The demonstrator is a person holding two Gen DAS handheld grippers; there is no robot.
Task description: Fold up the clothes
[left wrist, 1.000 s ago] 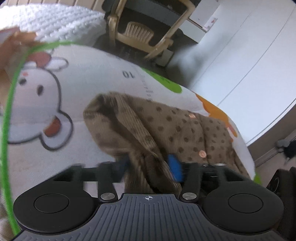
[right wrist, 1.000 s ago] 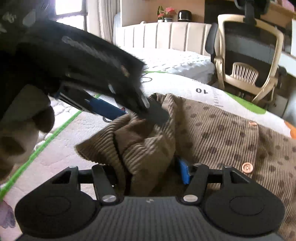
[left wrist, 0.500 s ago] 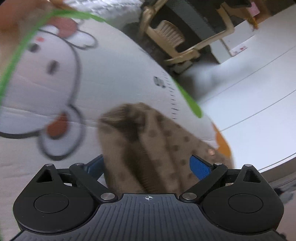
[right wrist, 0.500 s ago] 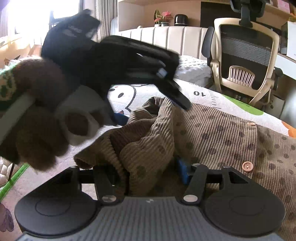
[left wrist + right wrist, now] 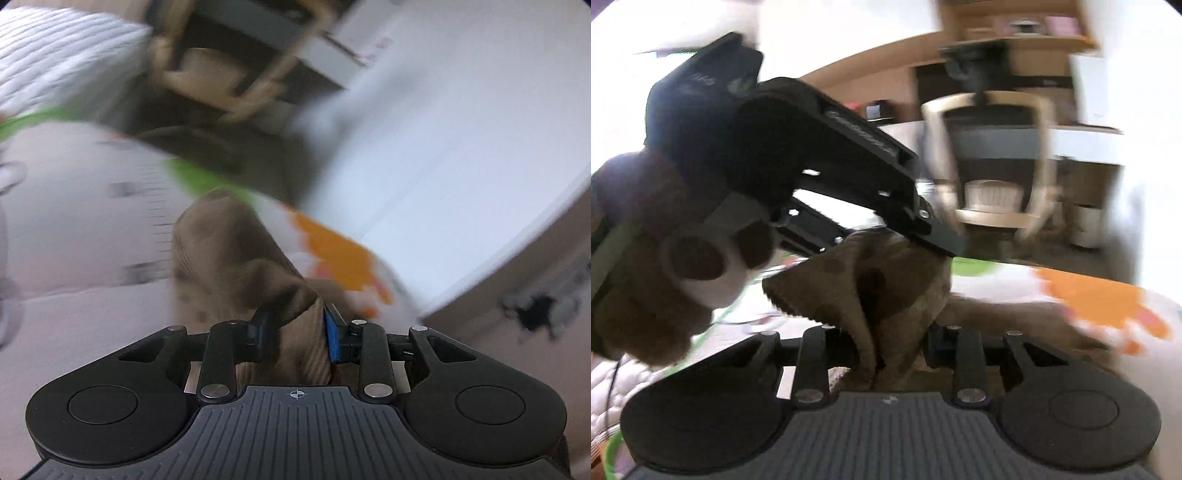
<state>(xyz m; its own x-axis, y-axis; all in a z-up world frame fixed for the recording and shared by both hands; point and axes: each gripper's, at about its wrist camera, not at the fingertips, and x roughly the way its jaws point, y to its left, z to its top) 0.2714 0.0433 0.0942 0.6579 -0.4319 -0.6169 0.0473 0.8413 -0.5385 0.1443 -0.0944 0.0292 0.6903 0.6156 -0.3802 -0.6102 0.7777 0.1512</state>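
Note:
A brown corduroy dotted garment (image 5: 229,258) is bunched up above the printed play mat (image 5: 81,236). My left gripper (image 5: 297,332) is shut on a fold of it, with cloth pressed between the black finger and the blue pad (image 5: 331,338). In the right wrist view the same garment (image 5: 886,280) rises as a peaked bundle, and my right gripper (image 5: 891,349) is shut on its lower folds. There the left gripper (image 5: 923,240) reaches in from the upper left, its tip on top of the bundle, held by a hand in a fuzzy brown covering (image 5: 650,295). Both views are motion-blurred.
A beige-framed office chair (image 5: 993,162) stands beyond the mat's far edge. A white quilted bed (image 5: 55,62) lies at the back left. The mat's orange patch (image 5: 1097,295) is to the right. A white cabinet front (image 5: 443,147) fills the right side.
The left gripper, open half a second ago, has closed on a garment fold. Both grippers have swung right toward the orange patch, carrying the bunched garment with them.

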